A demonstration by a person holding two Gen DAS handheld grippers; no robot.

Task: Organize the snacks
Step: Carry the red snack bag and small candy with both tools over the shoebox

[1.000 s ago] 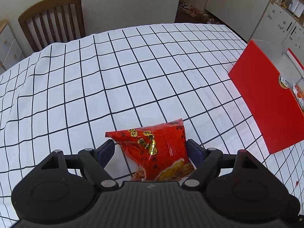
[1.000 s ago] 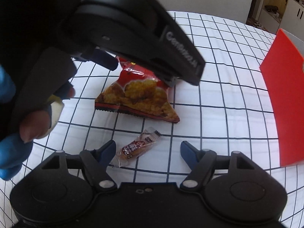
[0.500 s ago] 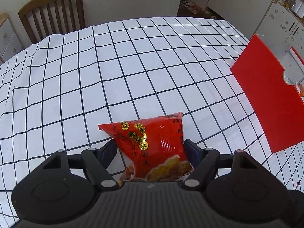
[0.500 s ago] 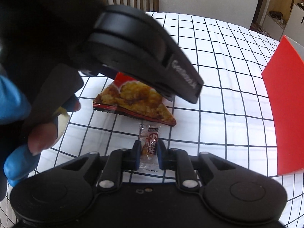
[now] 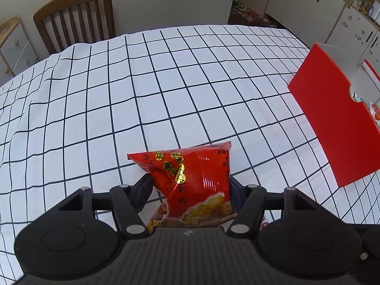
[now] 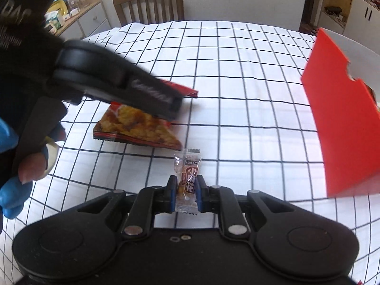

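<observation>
A: What is lying around the two grippers right now?

B: A table under a white checked cloth (image 5: 190, 83), and at its right side a red box (image 5: 332, 123) standing open at the top, with something orange showing inside. A wooden chair (image 5: 76, 16) is sitting at the far edge.

A: And the left gripper (image 5: 190, 190)?

B: It is clamping a red snack bag (image 5: 194, 180) between its fingers. From the right wrist view the bag looks lifted off the cloth.

A: The right gripper (image 6: 186, 194)?

B: Its fingers are squeezing a small wrapped candy (image 6: 187, 180), which is sticking out forward just above the cloth.

A: So which step is going on?

B: I am reading it as pickup finishing on both sides, carrying coming next. Each gripper is needing to travel right, clear the box's tall red wall, then release above the opening.
</observation>
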